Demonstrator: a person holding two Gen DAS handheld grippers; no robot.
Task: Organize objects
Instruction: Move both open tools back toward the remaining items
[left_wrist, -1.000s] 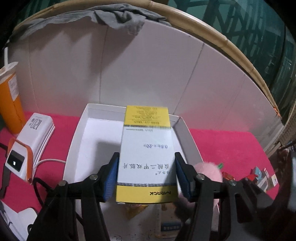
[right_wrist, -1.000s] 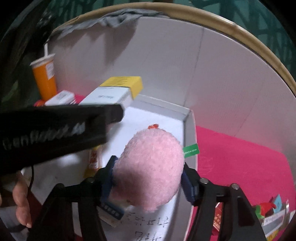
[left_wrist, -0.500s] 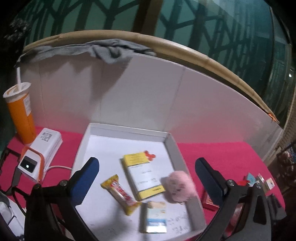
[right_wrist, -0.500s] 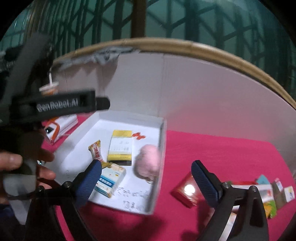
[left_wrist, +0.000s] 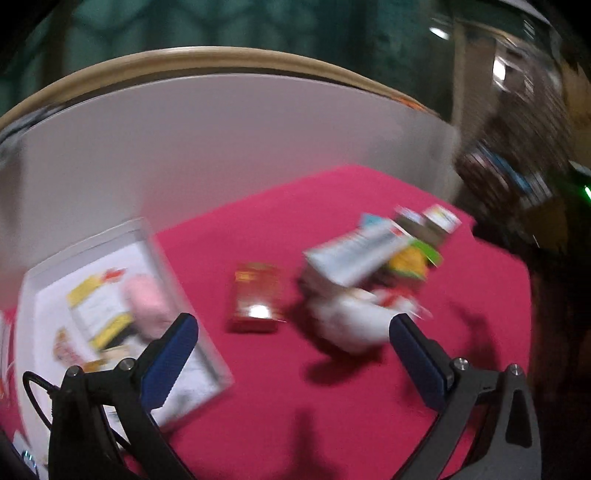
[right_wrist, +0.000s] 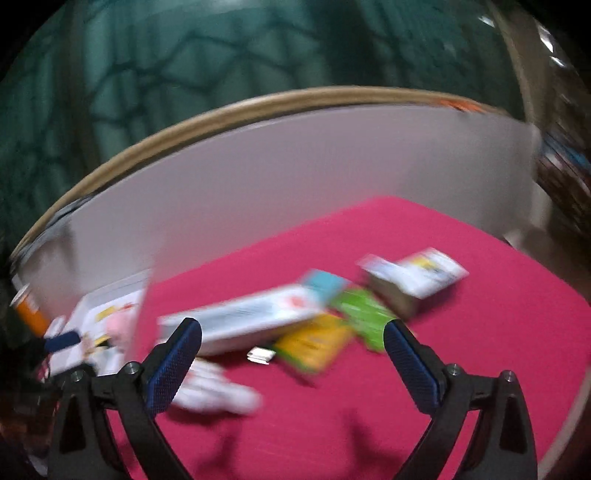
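Tray (left_wrist: 184, 295) holds the pink plush (left_wrist: 147, 306) and yellow box (left_wrist: 98, 314); both tongs (left_wrist: 291, 345) (right_wrist: 291, 347) spread empty, pile (right_wrist: 314, 317) on worktop (left_wrist: 332, 406) left.

Open red cloth (right_wrist: 369, 424) lies in front of the heap of boxes (right_wrist: 314, 321), free to pass. A white tray (left_wrist: 33, 280) blocks the left, the white board (left_wrist: 236, 147) closes the back.

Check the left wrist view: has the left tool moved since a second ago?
Yes. The left tool, then over the white tray, has swung right; the tray now sits at the left edge, with its jaws open and empty.
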